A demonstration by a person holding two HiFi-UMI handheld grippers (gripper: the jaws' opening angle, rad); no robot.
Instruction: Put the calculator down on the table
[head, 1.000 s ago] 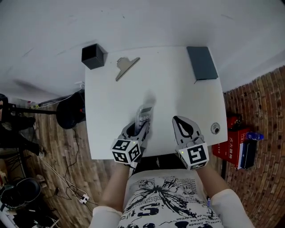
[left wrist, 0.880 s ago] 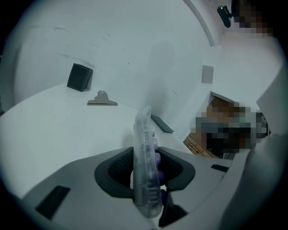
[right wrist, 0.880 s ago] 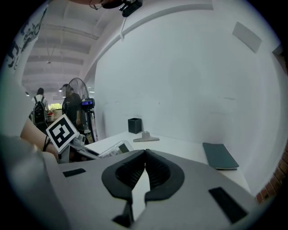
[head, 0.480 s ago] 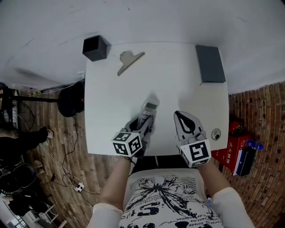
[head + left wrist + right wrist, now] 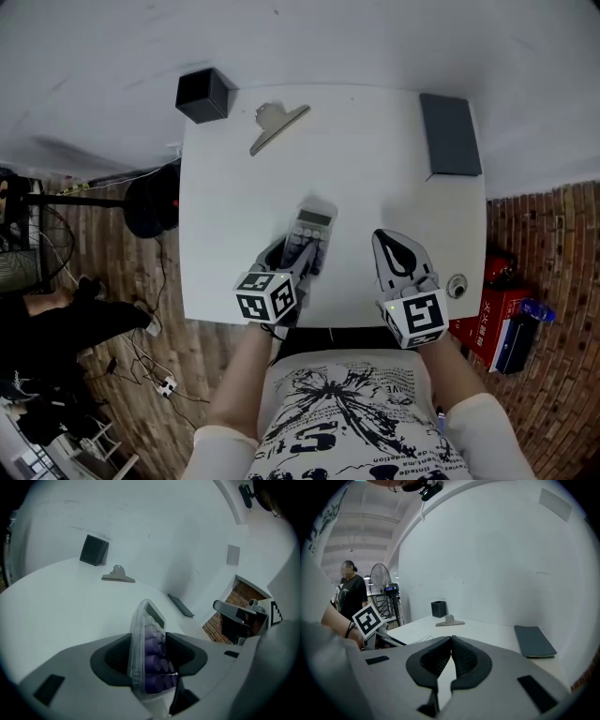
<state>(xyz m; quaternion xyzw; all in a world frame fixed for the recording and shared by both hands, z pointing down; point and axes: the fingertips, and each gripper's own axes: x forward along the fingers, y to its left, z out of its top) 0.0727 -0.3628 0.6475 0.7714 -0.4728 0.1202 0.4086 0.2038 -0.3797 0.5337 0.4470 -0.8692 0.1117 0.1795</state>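
Jaws of the right gripper (image 5: 451,640) (tips touching) hang over the white table (image 5: 490,633), black box (image 5: 438,608) beyond.

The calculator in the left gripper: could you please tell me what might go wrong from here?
1. The left gripper is opening its jaws with the calculator between them, tilted on its long edge. It may flop over and clatter onto the table.
2. Pulling the gripper back too soon could catch the calculator and drag it toward the table's near edge, which lies close behind the gripper.
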